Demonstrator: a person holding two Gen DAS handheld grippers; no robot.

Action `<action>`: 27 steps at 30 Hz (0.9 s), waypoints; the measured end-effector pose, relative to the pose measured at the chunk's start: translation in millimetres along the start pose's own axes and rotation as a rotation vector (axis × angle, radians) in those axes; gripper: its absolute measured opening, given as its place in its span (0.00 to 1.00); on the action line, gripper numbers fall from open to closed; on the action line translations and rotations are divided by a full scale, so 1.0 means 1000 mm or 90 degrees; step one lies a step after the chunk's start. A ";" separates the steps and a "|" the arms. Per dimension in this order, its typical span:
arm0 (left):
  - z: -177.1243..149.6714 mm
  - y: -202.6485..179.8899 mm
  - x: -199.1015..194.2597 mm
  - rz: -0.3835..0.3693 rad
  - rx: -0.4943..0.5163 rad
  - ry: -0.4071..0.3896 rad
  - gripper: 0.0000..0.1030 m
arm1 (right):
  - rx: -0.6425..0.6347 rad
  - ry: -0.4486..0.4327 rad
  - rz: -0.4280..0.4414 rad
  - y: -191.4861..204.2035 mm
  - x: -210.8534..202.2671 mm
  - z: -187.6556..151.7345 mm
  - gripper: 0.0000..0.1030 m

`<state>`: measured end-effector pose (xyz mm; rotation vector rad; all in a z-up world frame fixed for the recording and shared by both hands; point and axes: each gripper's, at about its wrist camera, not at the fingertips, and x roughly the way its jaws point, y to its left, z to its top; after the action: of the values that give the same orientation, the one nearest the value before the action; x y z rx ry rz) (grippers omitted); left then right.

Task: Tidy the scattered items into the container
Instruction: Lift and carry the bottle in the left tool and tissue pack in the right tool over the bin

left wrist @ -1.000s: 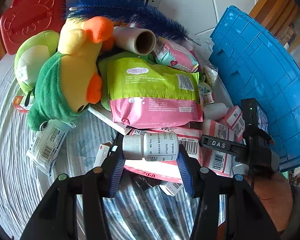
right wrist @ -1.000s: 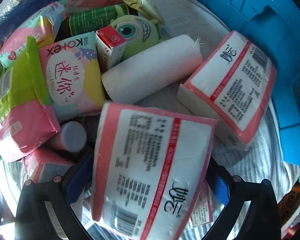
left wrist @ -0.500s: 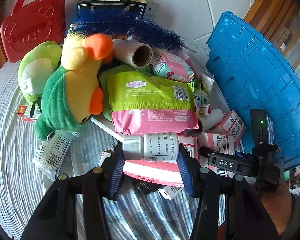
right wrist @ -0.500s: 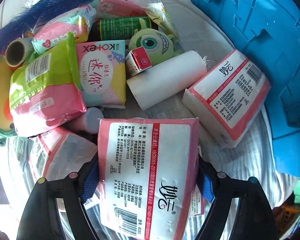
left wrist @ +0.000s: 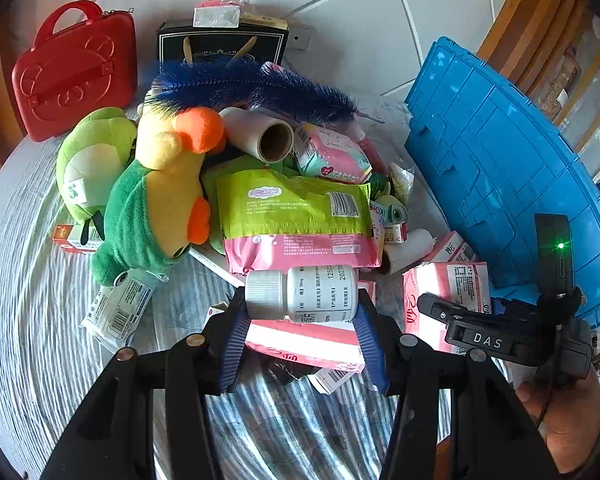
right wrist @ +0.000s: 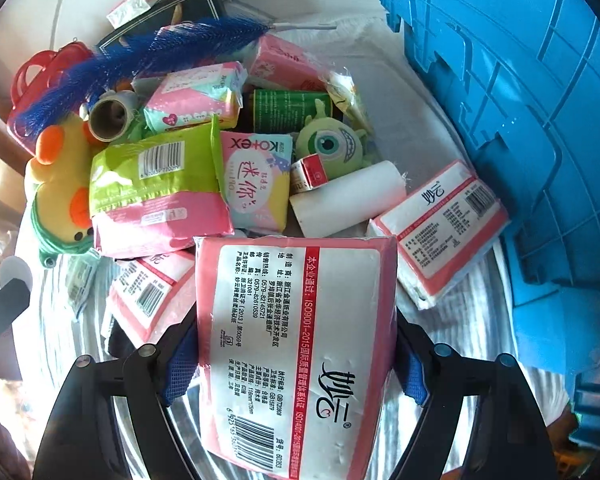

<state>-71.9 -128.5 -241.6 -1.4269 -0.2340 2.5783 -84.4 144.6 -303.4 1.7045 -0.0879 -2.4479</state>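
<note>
Striped cloth table (left wrist: 40, 320), tiled floor behind. Left hand-held gripper (left wrist: 302, 320) clamps a smooth white bottle (left wrist: 302, 294); right hand-held gripper (right wrist: 296, 360) clamps a soft tissue pack (right wrist: 296, 344).

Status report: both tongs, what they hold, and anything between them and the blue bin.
Left tongs shut on white pill bottle. Right tongs shut on pink tissue pack. Blue bin right of pile; nothing blocking.
</note>
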 end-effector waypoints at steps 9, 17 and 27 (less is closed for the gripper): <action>0.003 -0.016 -0.031 0.007 0.000 -0.034 0.49 | -0.047 -0.035 0.038 0.034 -0.029 0.000 0.79; 0.012 -0.029 -0.061 0.015 -0.002 -0.067 0.49 | -0.085 -0.080 0.072 0.044 -0.072 0.011 0.79; 0.026 -0.049 -0.094 0.029 0.001 -0.102 0.49 | -0.130 -0.128 0.104 0.048 -0.122 0.021 0.79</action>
<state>-40.7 -104.6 -140.3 -1.2386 -0.2249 2.7316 -58.1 116.2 -176.8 1.3125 -0.0010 -2.4060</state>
